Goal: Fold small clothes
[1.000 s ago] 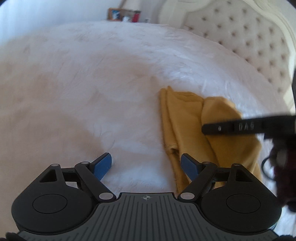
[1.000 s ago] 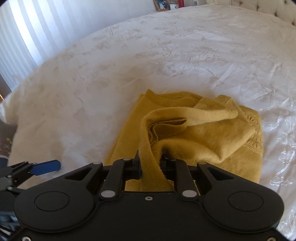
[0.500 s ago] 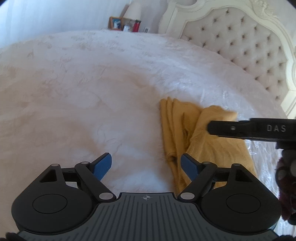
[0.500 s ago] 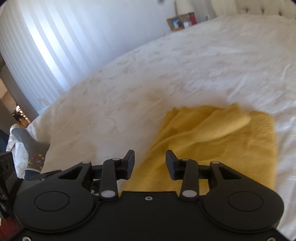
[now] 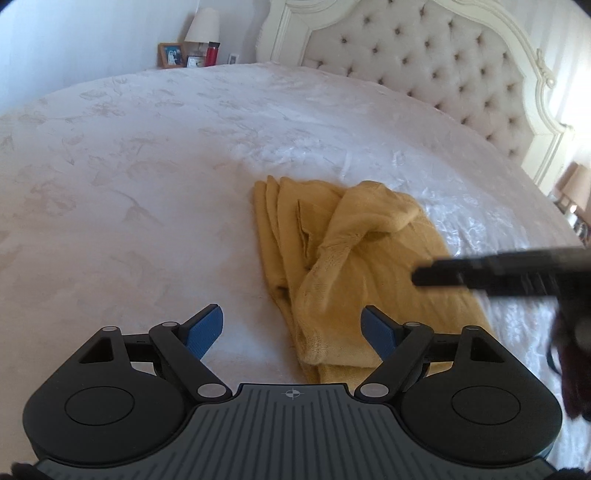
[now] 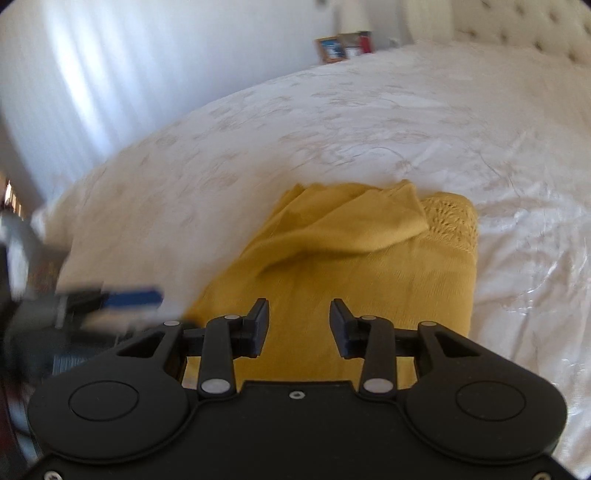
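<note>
A mustard yellow knit sweater (image 5: 369, 251) lies partly folded on the white bedspread (image 5: 147, 166), with a sleeve draped across it. My left gripper (image 5: 291, 325) stands open with blue pads, hovering at the sweater's near left corner and holding nothing. From the right a black finger (image 5: 480, 273) of my right gripper reaches over the sweater. In the right wrist view the right gripper (image 6: 299, 317) is open just above the sweater (image 6: 351, 258), with nothing pressed between its pads. The left gripper's blue finger (image 6: 133, 297) shows blurred at the left.
A tufted cream headboard (image 5: 424, 66) rises at the back right. Beyond the bed's far edge stand a photo frame (image 5: 170, 55), a lamp (image 5: 203, 26) and a red bottle (image 5: 212, 53). White bedspread (image 6: 406, 110) stretches all around the sweater.
My right gripper let go of the sweater fold it was pinching and drew back; the fabric dropped flat. The left gripper shifted slightly and rolled, staying open.
</note>
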`<state>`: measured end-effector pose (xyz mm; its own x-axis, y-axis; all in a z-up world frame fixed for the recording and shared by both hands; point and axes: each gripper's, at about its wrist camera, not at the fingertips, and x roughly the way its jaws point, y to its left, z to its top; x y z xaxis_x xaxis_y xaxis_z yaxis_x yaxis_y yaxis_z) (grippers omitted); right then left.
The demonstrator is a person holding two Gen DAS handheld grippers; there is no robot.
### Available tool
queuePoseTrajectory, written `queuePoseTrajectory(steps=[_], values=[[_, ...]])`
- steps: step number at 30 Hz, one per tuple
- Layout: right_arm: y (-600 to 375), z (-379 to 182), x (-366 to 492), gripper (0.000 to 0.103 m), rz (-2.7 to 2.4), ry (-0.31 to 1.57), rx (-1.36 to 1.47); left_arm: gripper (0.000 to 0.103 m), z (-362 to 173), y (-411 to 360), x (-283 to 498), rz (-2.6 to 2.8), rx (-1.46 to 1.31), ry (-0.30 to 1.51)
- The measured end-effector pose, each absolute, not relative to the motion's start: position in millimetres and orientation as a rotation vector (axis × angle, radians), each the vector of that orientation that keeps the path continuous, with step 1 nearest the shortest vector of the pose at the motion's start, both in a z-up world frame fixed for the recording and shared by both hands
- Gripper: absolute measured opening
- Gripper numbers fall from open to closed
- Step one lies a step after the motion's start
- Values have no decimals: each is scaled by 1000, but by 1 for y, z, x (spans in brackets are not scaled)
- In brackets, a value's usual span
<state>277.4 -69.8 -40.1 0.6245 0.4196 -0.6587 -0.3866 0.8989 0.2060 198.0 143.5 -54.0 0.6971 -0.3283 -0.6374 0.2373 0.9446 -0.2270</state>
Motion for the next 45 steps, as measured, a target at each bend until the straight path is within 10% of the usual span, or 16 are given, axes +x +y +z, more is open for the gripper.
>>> queuePoseTrajectory(steps=[19,25,45], values=[[-26,-77,211,38,501,618,-673,81,-63,166,208,-296,-275,753],[-23,-88,208,8,493,583,-811,81,-63,165,207,-303,-281,751],[-82,-39,215,19,578,672,-422,81,-75,116,203,-307,-79,775]])
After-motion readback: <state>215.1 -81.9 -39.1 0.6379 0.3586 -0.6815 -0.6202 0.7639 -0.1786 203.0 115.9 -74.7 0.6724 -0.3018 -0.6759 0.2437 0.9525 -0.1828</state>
